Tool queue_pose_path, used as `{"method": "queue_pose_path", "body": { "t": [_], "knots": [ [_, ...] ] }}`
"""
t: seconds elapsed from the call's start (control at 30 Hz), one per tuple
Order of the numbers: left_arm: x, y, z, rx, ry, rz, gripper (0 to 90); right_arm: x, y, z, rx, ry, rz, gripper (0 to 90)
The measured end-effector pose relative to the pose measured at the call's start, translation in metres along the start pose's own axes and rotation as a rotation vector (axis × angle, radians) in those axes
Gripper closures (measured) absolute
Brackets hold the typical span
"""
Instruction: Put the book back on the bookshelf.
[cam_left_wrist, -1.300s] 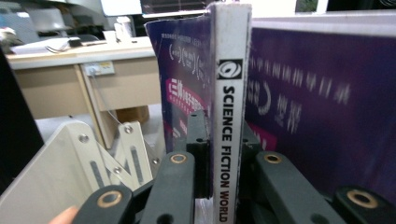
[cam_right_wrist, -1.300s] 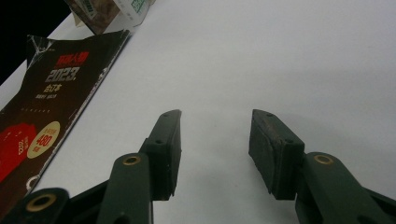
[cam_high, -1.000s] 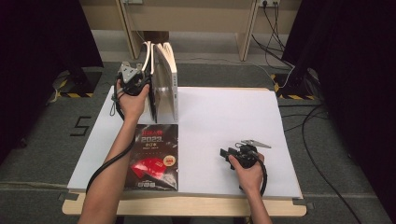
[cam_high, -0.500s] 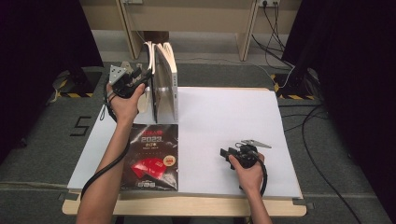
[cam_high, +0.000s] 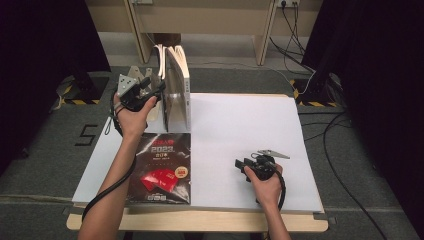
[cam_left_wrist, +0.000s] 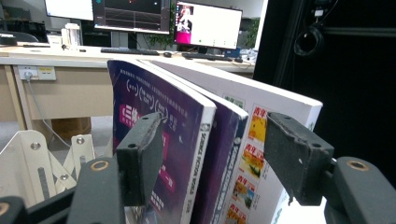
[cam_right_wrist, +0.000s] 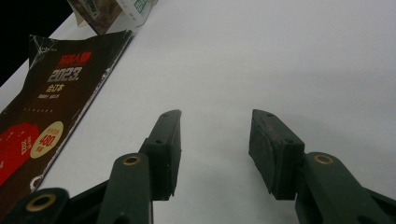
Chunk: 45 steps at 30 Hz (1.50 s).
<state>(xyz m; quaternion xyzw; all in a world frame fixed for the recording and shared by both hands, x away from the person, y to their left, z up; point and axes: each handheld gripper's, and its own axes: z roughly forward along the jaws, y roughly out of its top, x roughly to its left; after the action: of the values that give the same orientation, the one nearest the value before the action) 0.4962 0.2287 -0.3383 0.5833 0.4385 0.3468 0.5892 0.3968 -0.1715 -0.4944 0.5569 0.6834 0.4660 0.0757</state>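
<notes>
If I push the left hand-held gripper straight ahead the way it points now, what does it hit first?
Probably the purple book standing upright between the open jaws of the left hand-held gripper; its spine edge looks nearest, though depth is hard to judge.

Off to the left of my right gripper (cam_right_wrist: 215, 154), the black magazine (cam_right_wrist: 56, 102) lying flat reads "2023." in pale figures under a red title I cannot make out, and a round cream sticker lower on its cover says "480". Left of my left gripper (cam_high: 150, 92), a "5" (cam_high: 87, 135) is marked on the grey floor. Between that gripper's jaws, the standing books (cam_left_wrist: 187, 154) carry Chinese lettering on covers and spines, too small to read.
</notes>
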Motion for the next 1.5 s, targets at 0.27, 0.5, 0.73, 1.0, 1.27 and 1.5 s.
{"method": "queue_pose_path", "body": {
  "t": [0.27,0.5,0.73,1.0,1.27,1.5],
  "knots": [
    [-0.004,-0.015,0.014,0.096,0.064,0.092,36.3,0.0,0.0,0.0,0.003,-0.001,0.001,54.4],
    [0.003,-0.033,0.032,0.195,0.112,0.083,38.0,-0.001,-0.001,0.0,0.008,0.0,0.009,54.4],
    [0.009,-0.034,0.044,0.208,0.153,0.09,39.7,-0.002,-0.001,0.001,0.016,-0.002,0.017,54.4],
    [0.015,-0.028,0.054,0.226,0.155,0.093,49.7,-0.003,-0.001,0.0,0.017,-0.002,0.012,54.4],
    [0.015,-0.025,0.057,0.227,0.159,0.111,62.3,-0.005,-0.001,0.0,0.018,-0.005,0.015,54.4],
    [0.022,-0.019,0.062,0.225,0.186,0.094,63.5,-0.005,-0.001,0.001,0.02,-0.004,0.006,54.3]
  ]
}}
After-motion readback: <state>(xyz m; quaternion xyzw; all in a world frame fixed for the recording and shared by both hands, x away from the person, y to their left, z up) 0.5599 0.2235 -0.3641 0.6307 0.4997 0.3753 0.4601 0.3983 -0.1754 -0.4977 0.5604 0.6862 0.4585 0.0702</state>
